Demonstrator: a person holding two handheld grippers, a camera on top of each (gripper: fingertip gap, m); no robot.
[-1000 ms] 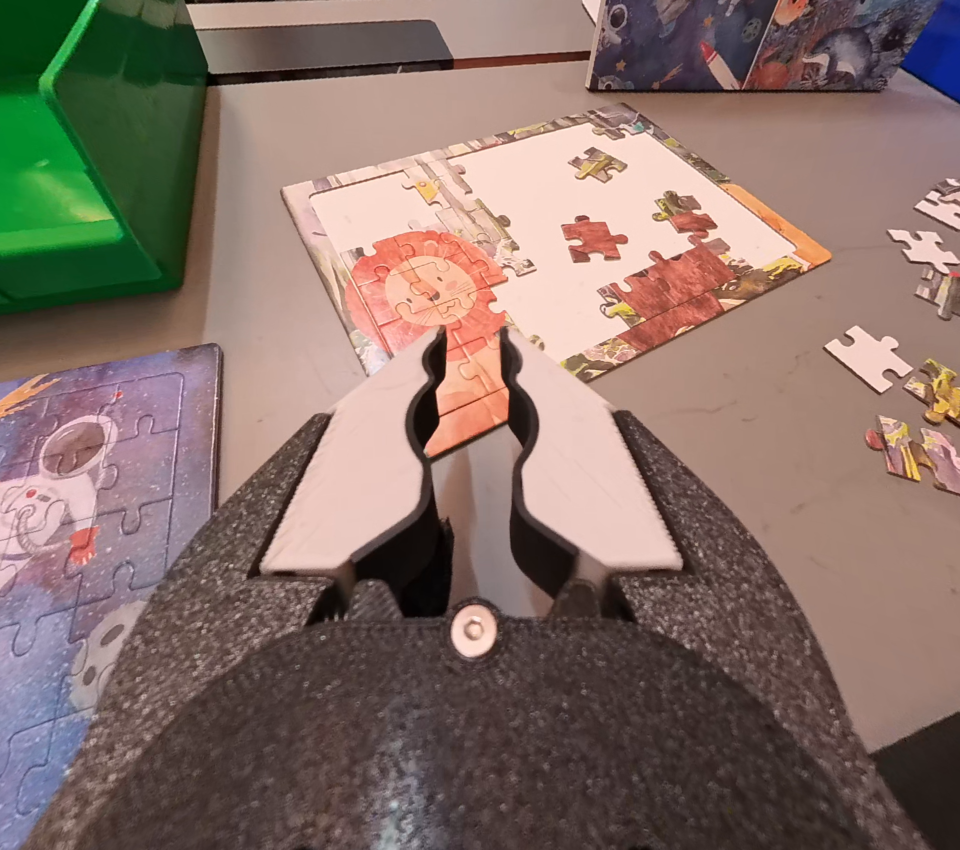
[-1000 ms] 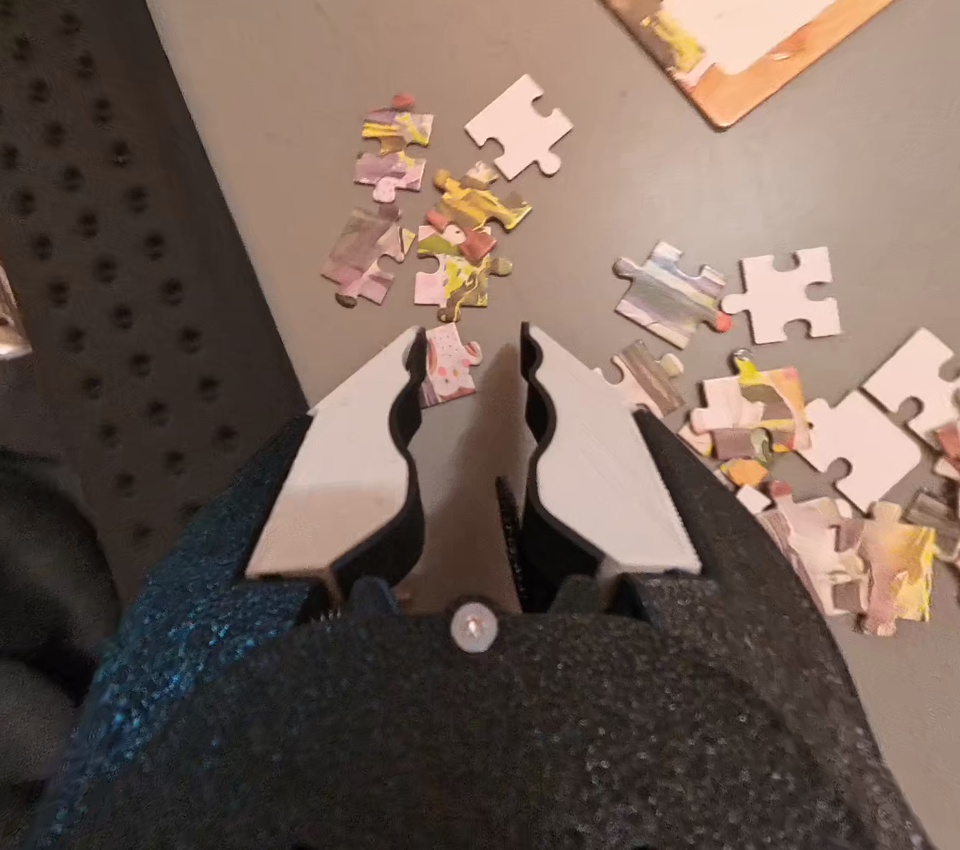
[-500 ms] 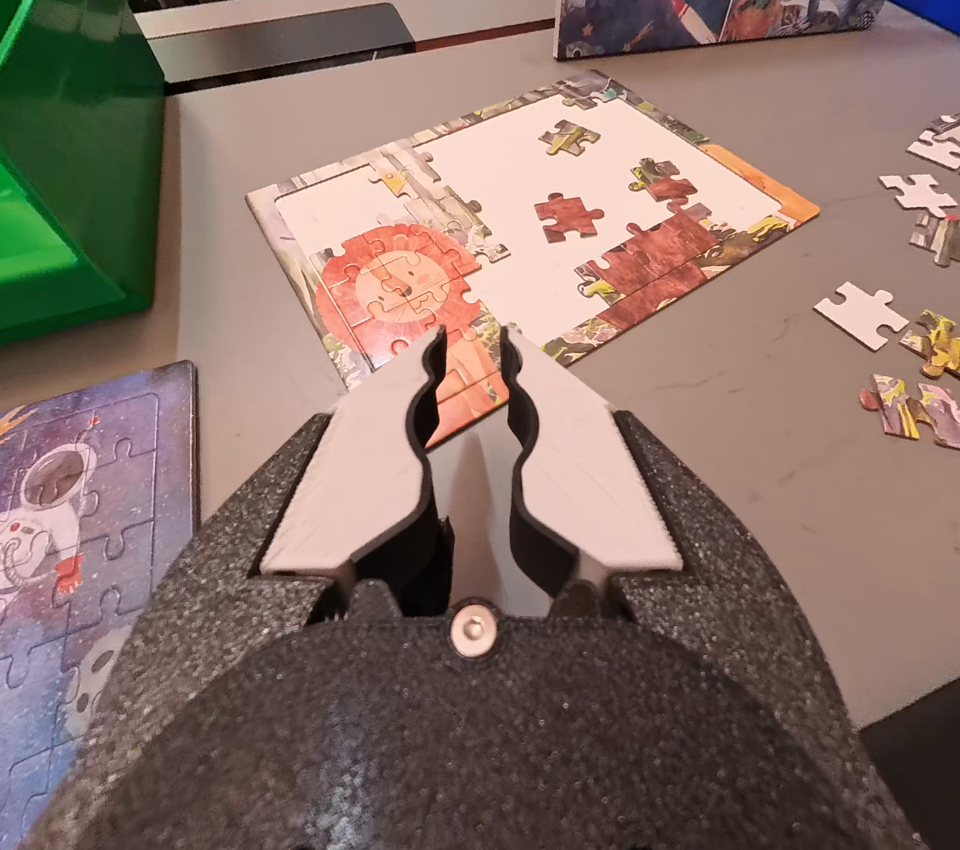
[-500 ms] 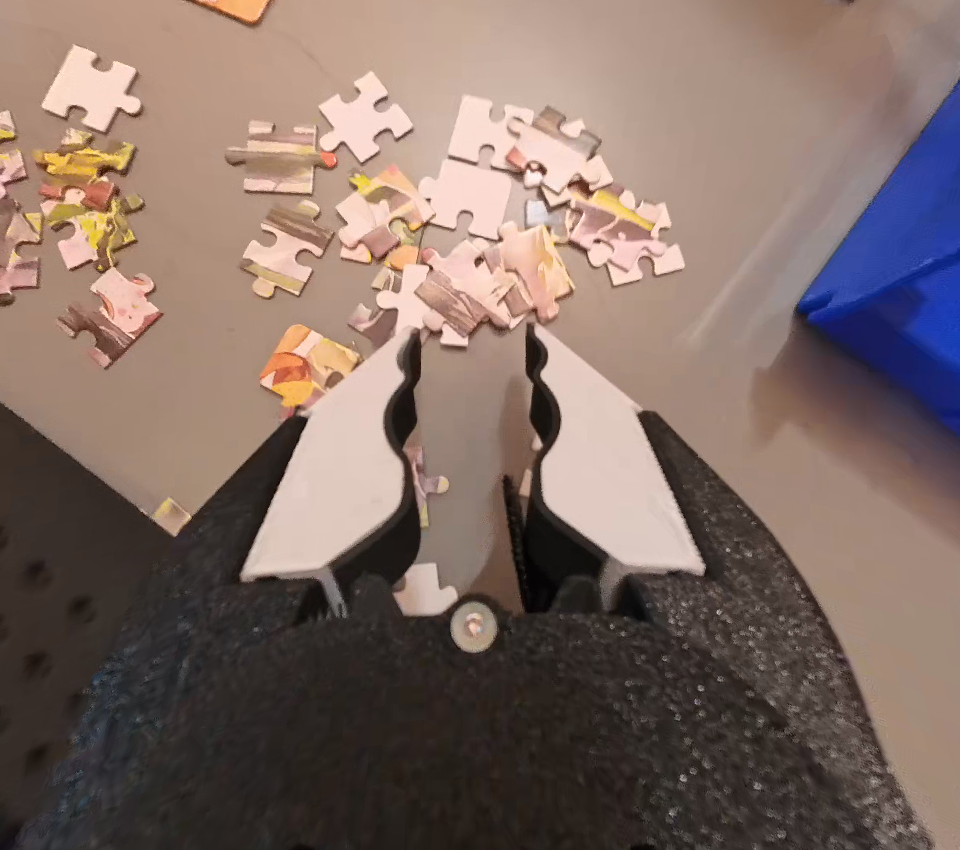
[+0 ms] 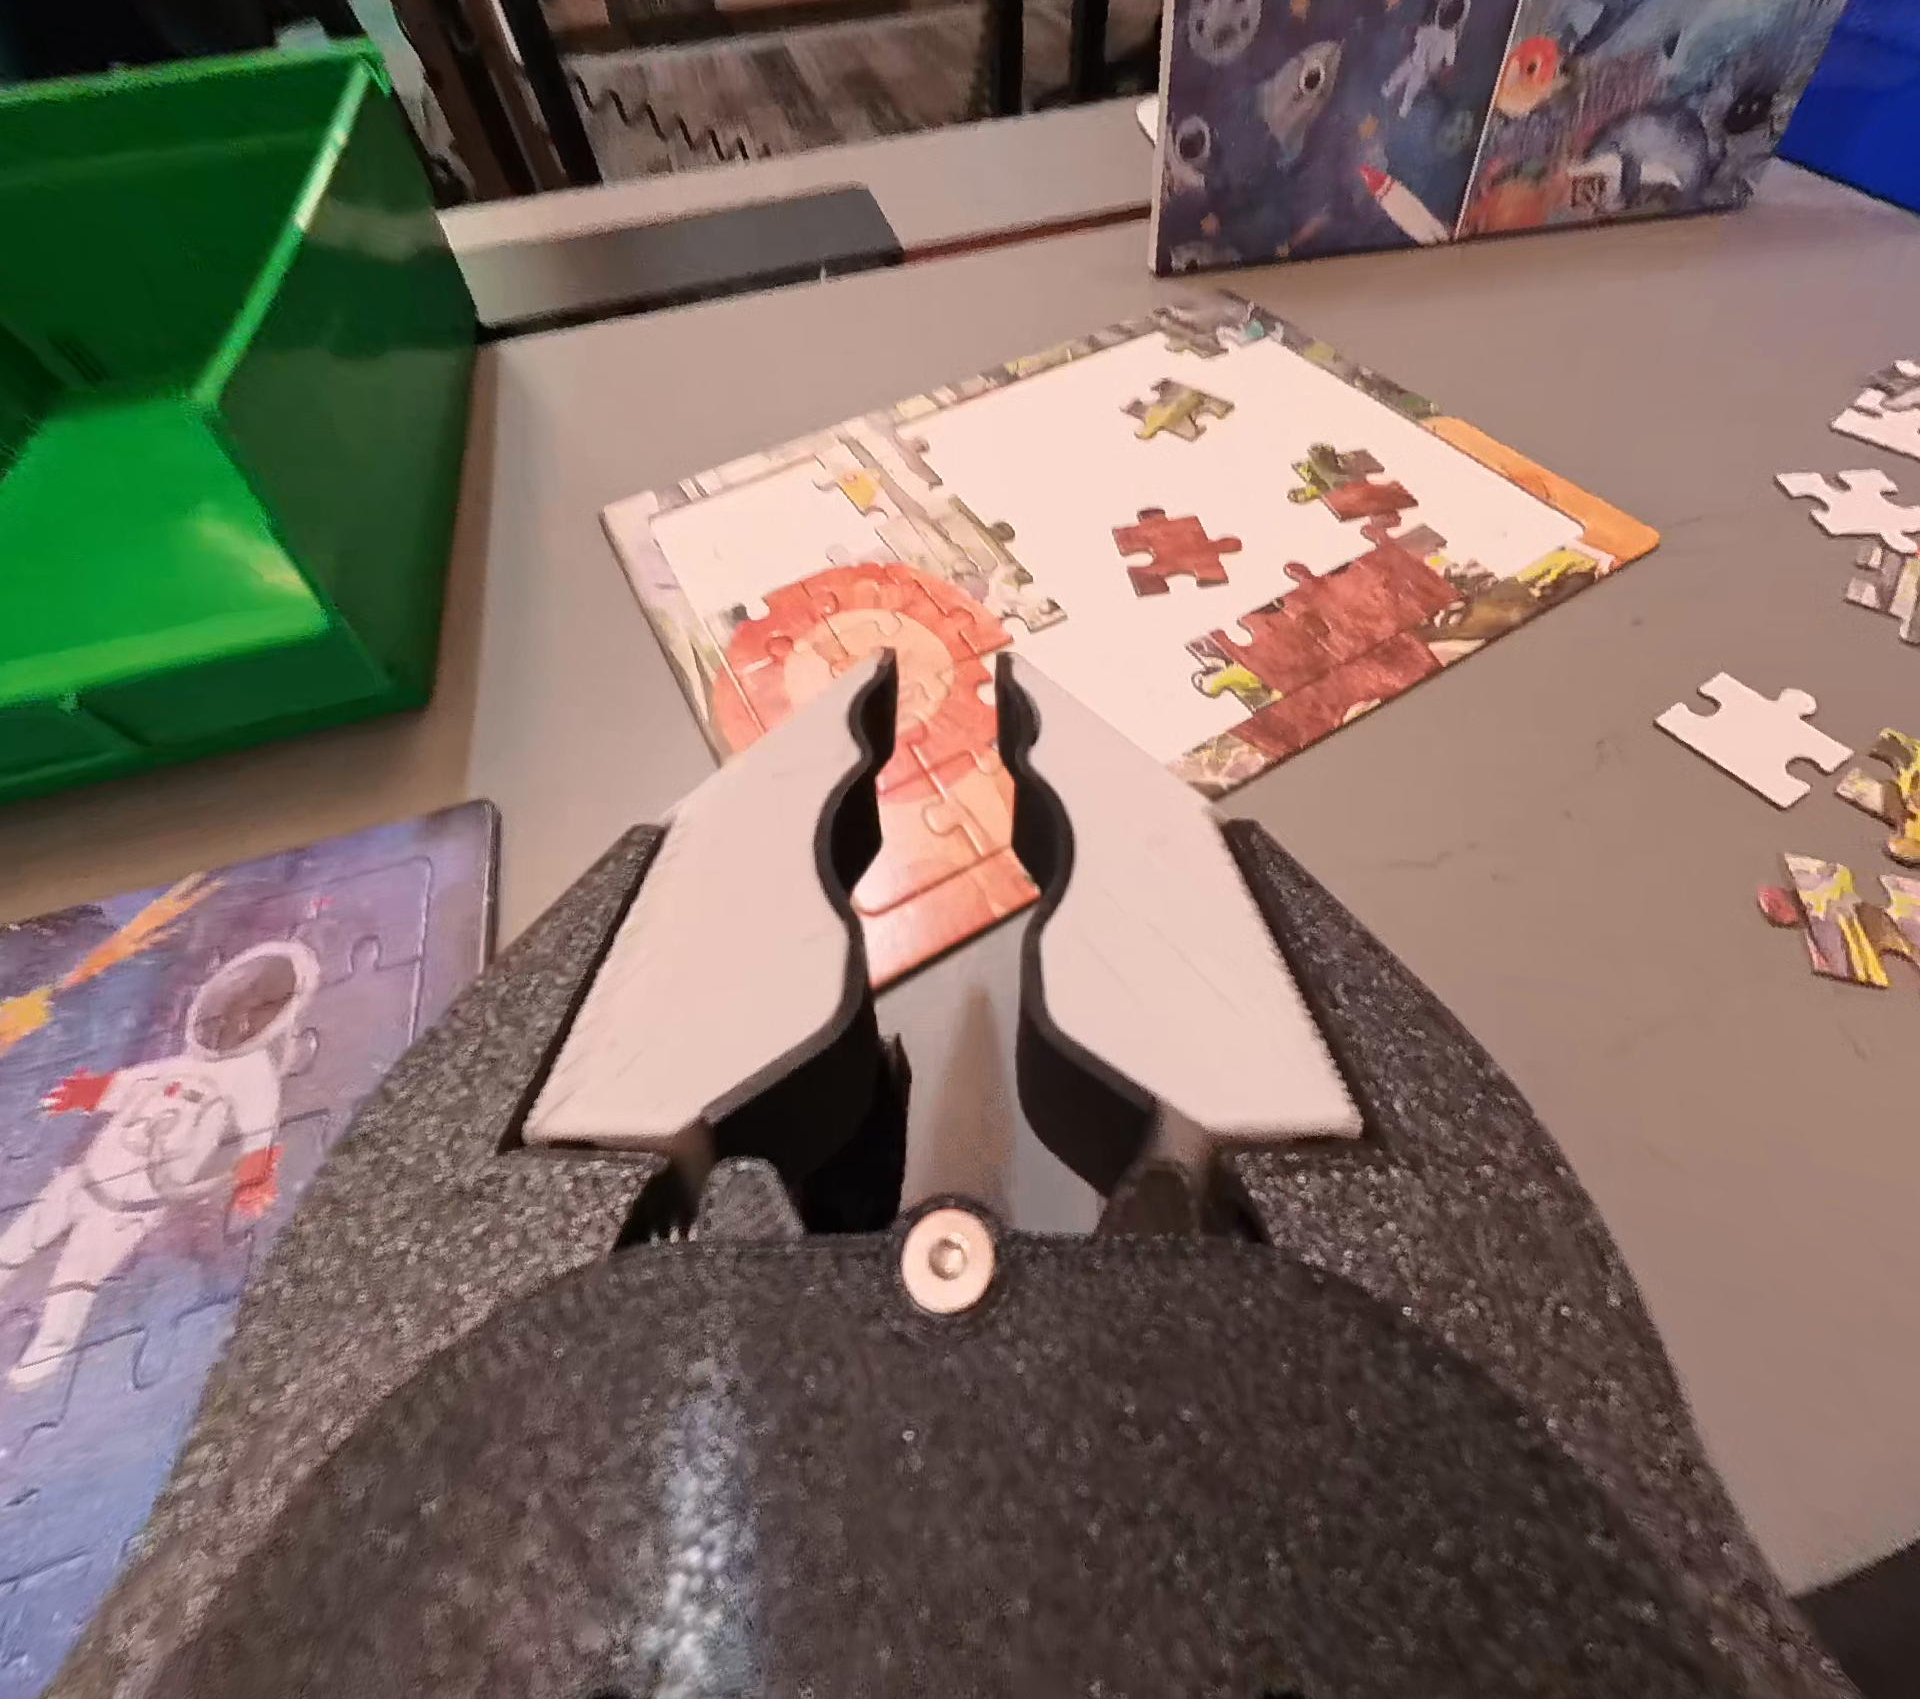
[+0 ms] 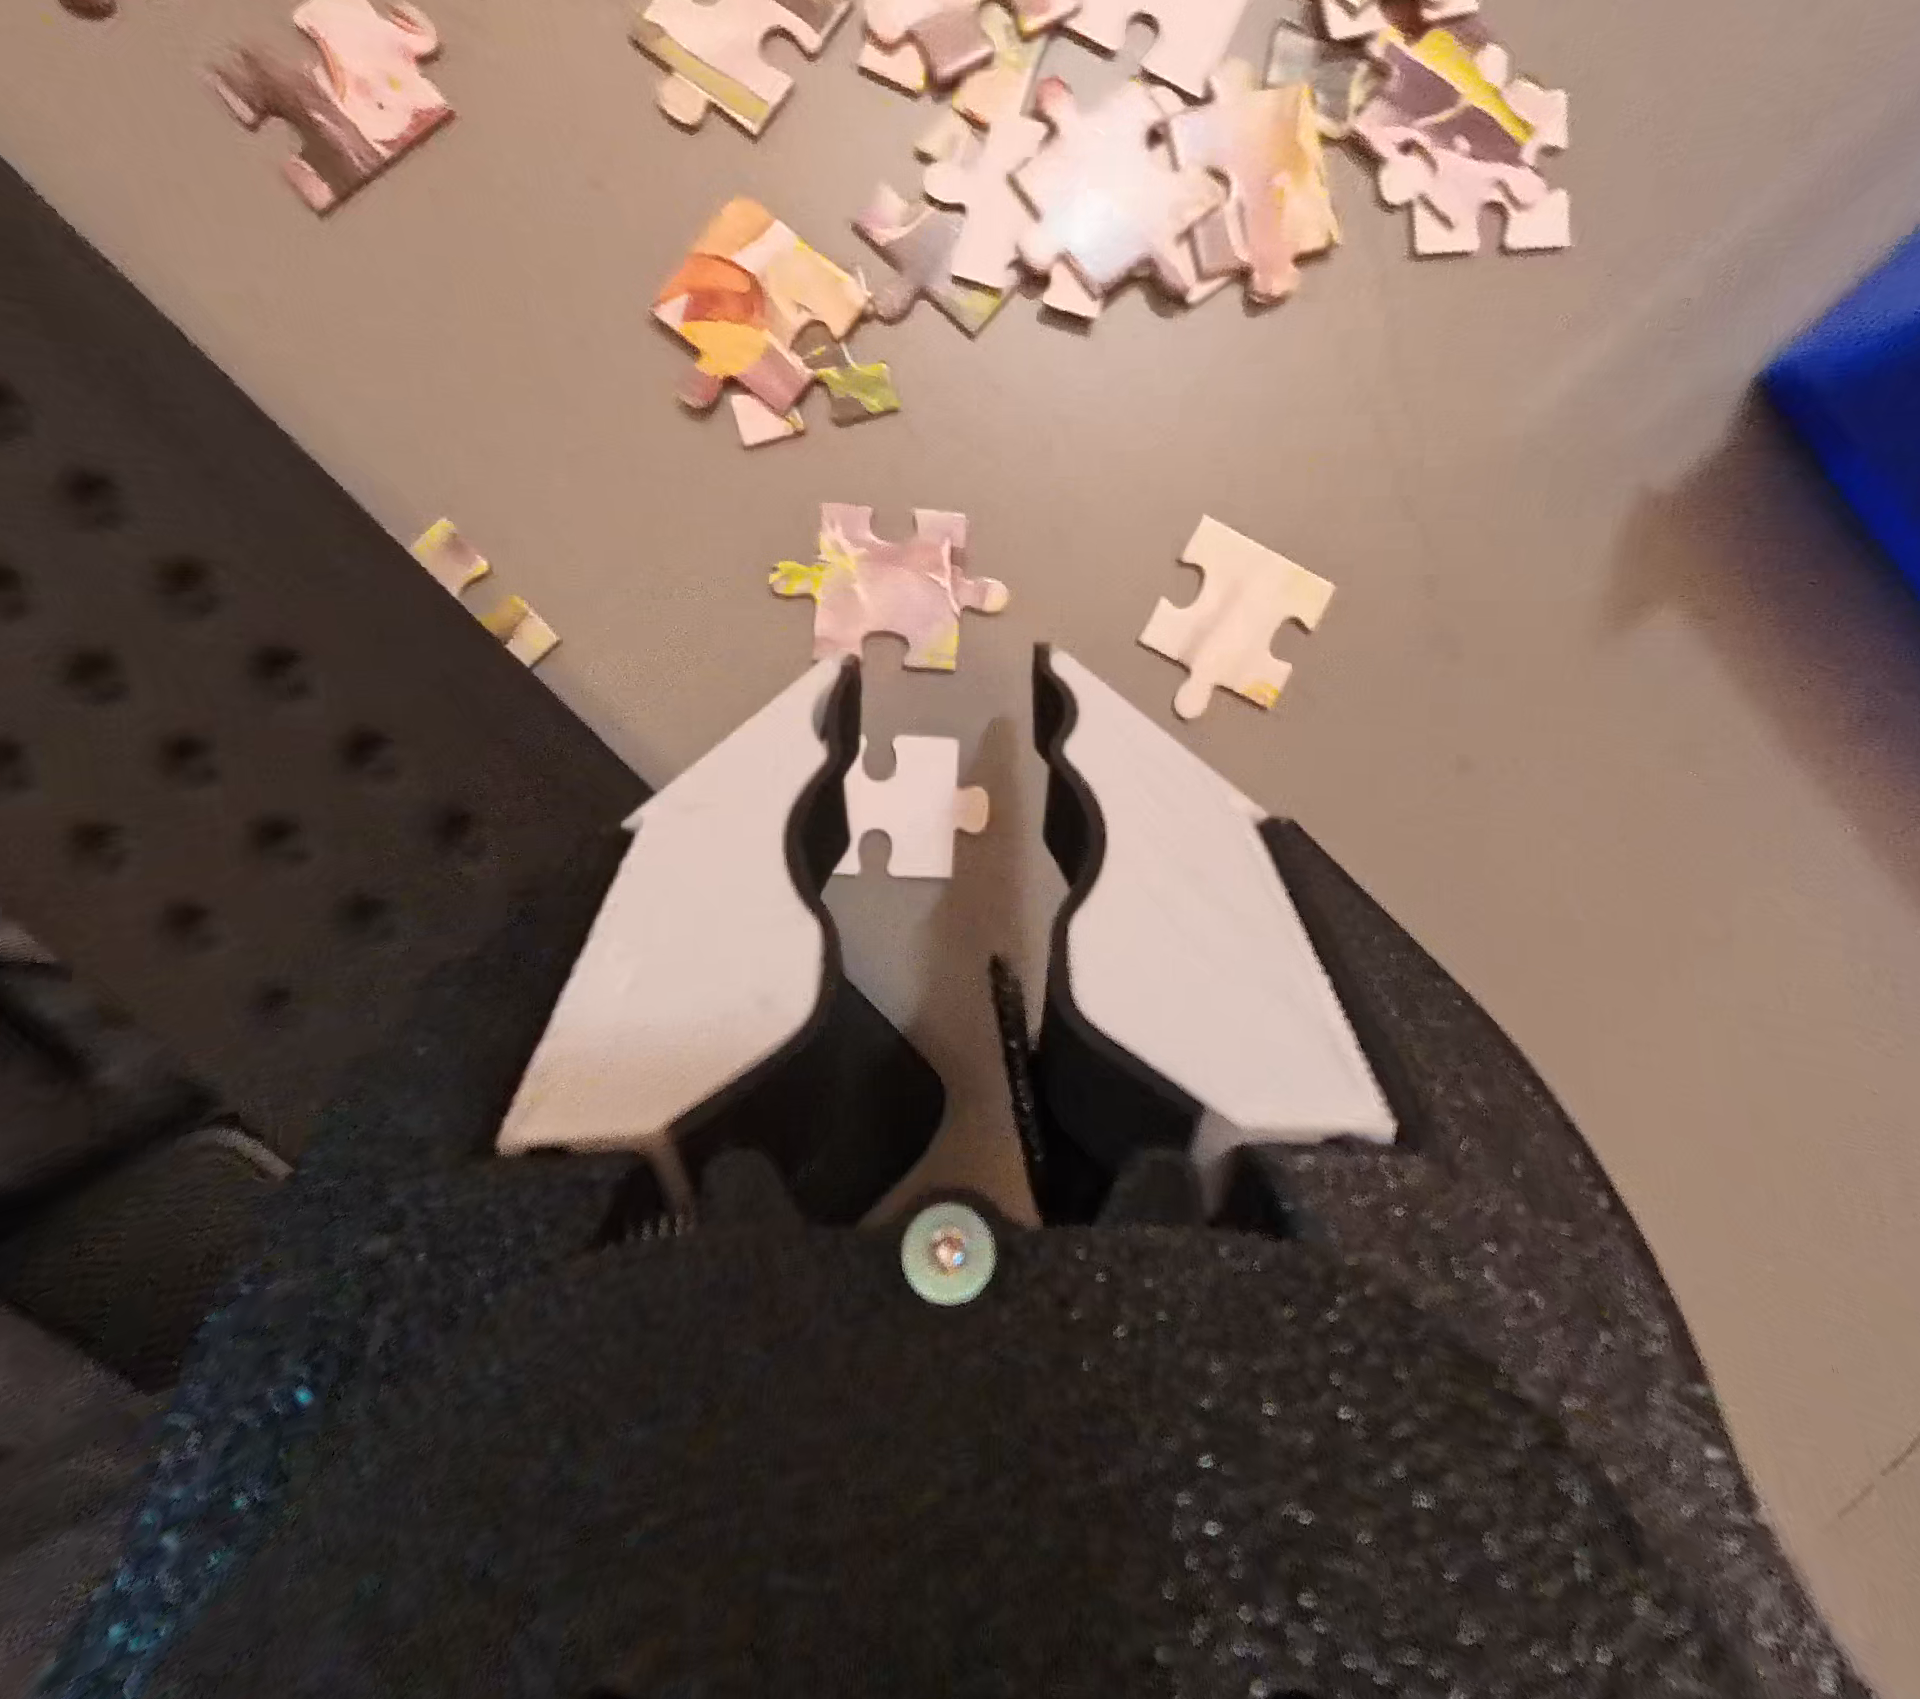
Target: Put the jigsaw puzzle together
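Off to the left of the left tongs point(image 5: 940, 683) sits a green bin point(image 5: 208, 444), and nearer, on that same side, a finished astronaut puzzle point(image 5: 208, 1078). The left tongs are spread and empty, hovering over the near corner of the jigsaw board point(image 5: 1538, 527), which lies straight ahead of them. On that board the orange lion point(image 5: 862, 621) under the tips is joined up, a grey strip runs beyond it, and a brown block point(image 5: 1340, 652) is built ahead and to the right; a few lone pieces lie on the white middle, which is mostly bare. I'd say it is under half done. Beyond the board stands a picture box point(image 5: 1455, 91); any lettering there or on the far shelves is too blurred for me to read.

Farther right, the right tongs point(image 6: 945, 662) are spread too, gripping nothing. A white, face-down piece point(image 6: 909, 808) lies between the fingers, a pinkish piece point(image 6: 894, 584) just past the tips, another pale one point(image 6: 1236, 605) ahead to the right. The heap of loose pieces point(image 6: 1101, 91) beyond shows plenty left to place. A blue bin point(image 6: 1860, 423) edges in at far right.
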